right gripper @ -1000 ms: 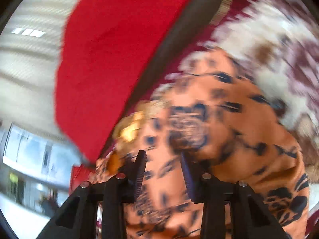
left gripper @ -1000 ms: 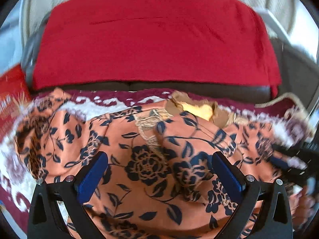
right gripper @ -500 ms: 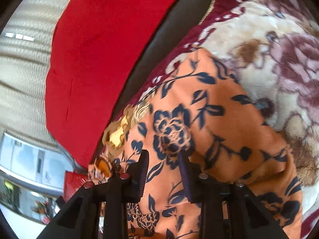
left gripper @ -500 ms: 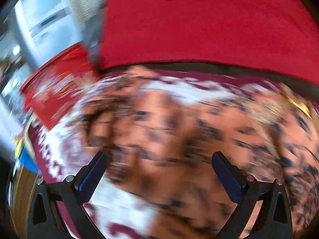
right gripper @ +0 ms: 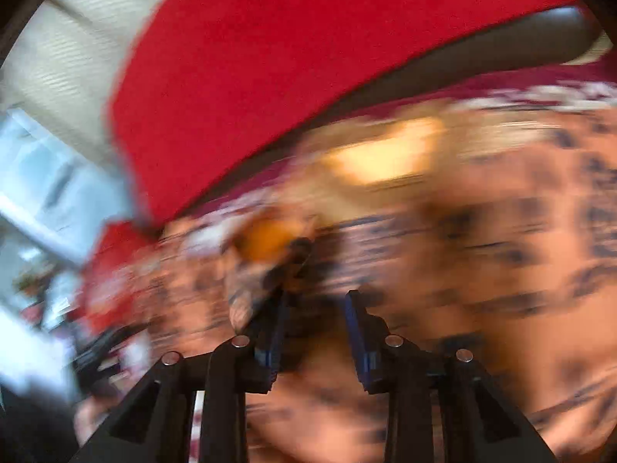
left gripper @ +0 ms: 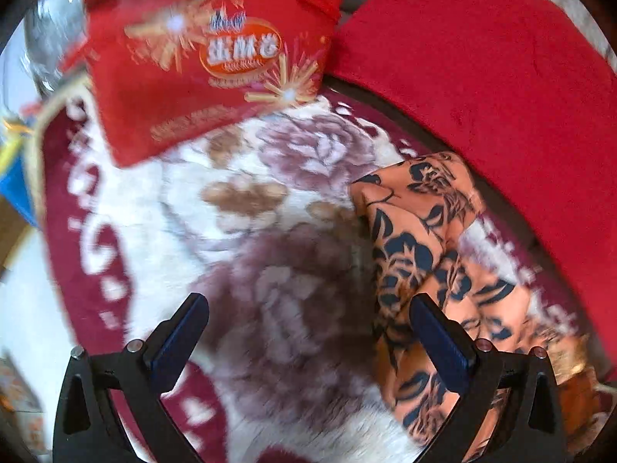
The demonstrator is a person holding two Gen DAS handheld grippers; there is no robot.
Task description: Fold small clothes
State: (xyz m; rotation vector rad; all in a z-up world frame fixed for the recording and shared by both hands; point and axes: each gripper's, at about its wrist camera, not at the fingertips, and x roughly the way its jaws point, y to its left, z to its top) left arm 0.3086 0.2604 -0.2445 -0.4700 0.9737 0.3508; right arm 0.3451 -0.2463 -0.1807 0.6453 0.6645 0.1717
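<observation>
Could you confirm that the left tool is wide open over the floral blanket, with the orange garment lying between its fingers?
Not quite. In the left wrist view the left tool is wide open over the blanket, but only blanket shows between its fingers. The orange garment lies off to the right, partly behind the right-hand finger.

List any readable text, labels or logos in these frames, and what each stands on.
Red printed bag with gold fireworks: white characters in an orange oval logo, too blurred to read.
Same bag, gold line near its lower edge: blurred, unreadable.
Orange floral garment, plush floral blanket: no text.
Right wrist view: motion-blurred, no text.
</observation>
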